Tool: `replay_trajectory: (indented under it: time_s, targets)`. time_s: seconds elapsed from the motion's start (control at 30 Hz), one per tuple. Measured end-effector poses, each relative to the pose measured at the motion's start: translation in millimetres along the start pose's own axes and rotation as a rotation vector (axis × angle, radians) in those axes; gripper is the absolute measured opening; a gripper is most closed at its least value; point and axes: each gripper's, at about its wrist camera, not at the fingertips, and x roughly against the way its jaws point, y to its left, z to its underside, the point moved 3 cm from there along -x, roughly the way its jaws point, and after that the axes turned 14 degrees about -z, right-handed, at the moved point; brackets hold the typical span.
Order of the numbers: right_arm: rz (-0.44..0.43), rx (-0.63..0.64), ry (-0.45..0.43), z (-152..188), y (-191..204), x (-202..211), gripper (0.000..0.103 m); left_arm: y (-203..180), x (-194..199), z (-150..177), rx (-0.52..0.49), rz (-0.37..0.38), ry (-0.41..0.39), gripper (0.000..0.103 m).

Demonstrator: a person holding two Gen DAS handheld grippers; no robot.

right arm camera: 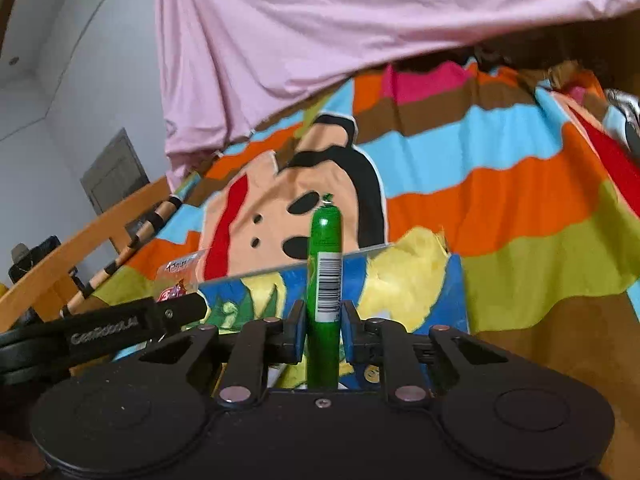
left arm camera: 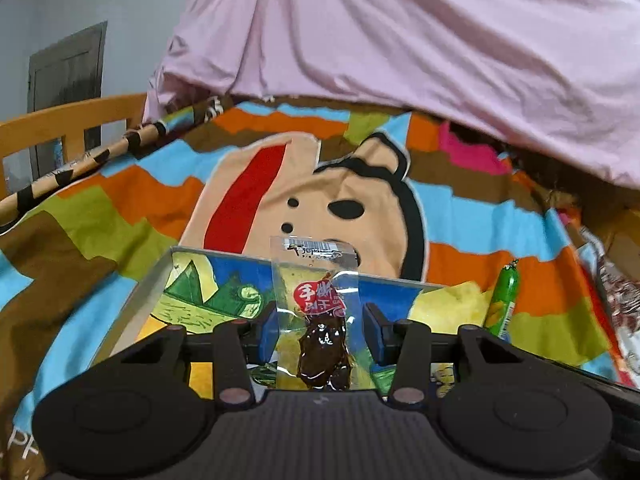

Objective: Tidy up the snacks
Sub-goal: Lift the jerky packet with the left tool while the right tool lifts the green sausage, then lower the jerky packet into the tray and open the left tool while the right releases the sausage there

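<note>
My left gripper [left arm camera: 320,332] is shut on a clear packet of dark dried meat [left arm camera: 316,280] with a red label, holding it upright between the blue pads. My right gripper [right arm camera: 323,320] is shut on a green sausage stick [right arm camera: 325,240] with a barcode, also upright. Both hang over a shallow box [left arm camera: 224,254] whose floor bears a blue, yellow and green picture. The same box [right arm camera: 416,280] lies under the right gripper. The sausage [left arm camera: 505,300] shows at the right of the left wrist view. The packet [right arm camera: 180,276] and the left gripper's black body [right arm camera: 104,328] show at the left of the right wrist view.
The box lies on a bright striped cartoon blanket [left arm camera: 460,216]. A pink sheet [left arm camera: 400,40] hangs over the far side. A wooden bed rail [left arm camera: 60,116] and a striped stick [left arm camera: 80,164] run along the left edge, with a grey wall and door [left arm camera: 68,68] behind.
</note>
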Motion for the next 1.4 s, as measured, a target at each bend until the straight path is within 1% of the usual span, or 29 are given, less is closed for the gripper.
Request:
replay_trajectory:
  time_s: [0.13,0.2,0.3,0.43,0.53,0.57,0.63,0.7,0.73,0.77,0.83,0.9,1.0,1.07,1.1,1.17,1.33,1.4]
  targets:
    - [0.004,-0.006,0.034,7.4,-5.5,-9.4,0.020,-7.0,-15.7,5.1,-0.041,-0.016,0.030,0.048]
    - [0.007,-0.017,0.050,10.9,-8.0,-13.2,0.020,-8.4,-21.6,9.5,-0.041,-0.017,0.049,0.048]
    - [0.005,-0.033,0.054,12.7,-12.5,-15.2,0.020,-9.1,-28.4,15.4,-0.033,-0.005,0.079,0.049]
    - [-0.008,-0.060,0.035,12.1,-21.4,-14.3,0.020,-9.5,-34.8,19.0,-0.048,0.003,0.095,0.049]
    - [0.005,-0.078,0.038,11.7,-28.0,-16.1,0.021,-6.4,-40.1,21.0,-0.023,0.004,0.127,0.050]
    - [0.008,-0.080,0.038,11.7,-29.5,-16.8,0.023,-5.2,-41.1,21.0,-0.013,0.003,0.133,0.051]
    - [0.012,-0.081,0.027,11.3,-31.6,-15.9,0.025,-1.9,-40.8,21.1,0.005,0.000,0.139,0.060]
    - [0.009,-0.081,0.012,9.9,-33.5,-14.5,0.027,0.1,-37.5,19.9,0.008,-0.004,0.125,0.074]
    - [0.008,-0.083,0.007,9.0,-34.5,-13.6,0.033,0.9,-35.1,18.8,0.005,-0.011,0.113,0.078]
    - [0.009,-0.084,0.000,8.1,-35.1,-12.6,0.034,2.4,-31.6,17.6,0.006,-0.016,0.099,0.081]
    - [0.017,-0.079,-0.007,6.1,-35.0,-10.8,0.034,5.0,-25.3,14.0,0.010,-0.012,0.084,0.082]
    - [0.029,-0.063,-0.010,4.1,-32.6,-8.7,0.036,7.7,-18.2,9.8,0.012,-0.016,0.067,0.086]
    - [0.027,-0.033,-0.023,-0.6,-23.8,-3.1,0.043,14.3,-4.0,4.0,0.021,-0.022,0.030,0.093]
    - [0.023,-0.006,-0.037,-4.3,-16.1,3.0,0.054,20.2,8.0,0.2,0.032,-0.028,0.004,0.096]
    - [0.020,0.012,-0.045,-6.3,-11.9,6.2,0.057,22.5,13.1,-1.8,0.036,-0.029,-0.007,0.098]
    - [0.014,0.055,-0.061,-10.3,-3.0,13.5,0.069,27.8,26.1,-6.2,0.036,-0.030,-0.028,0.101]
    - [0.009,0.140,-0.119,-19.3,17.1,39.5,0.084,41.3,58.6,-14.1,0.029,-0.022,-0.069,0.102]
    - [0.008,0.159,-0.138,-21.3,24.9,50.8,0.092,47.4,73.0,-15.8,0.031,-0.021,-0.087,0.102]
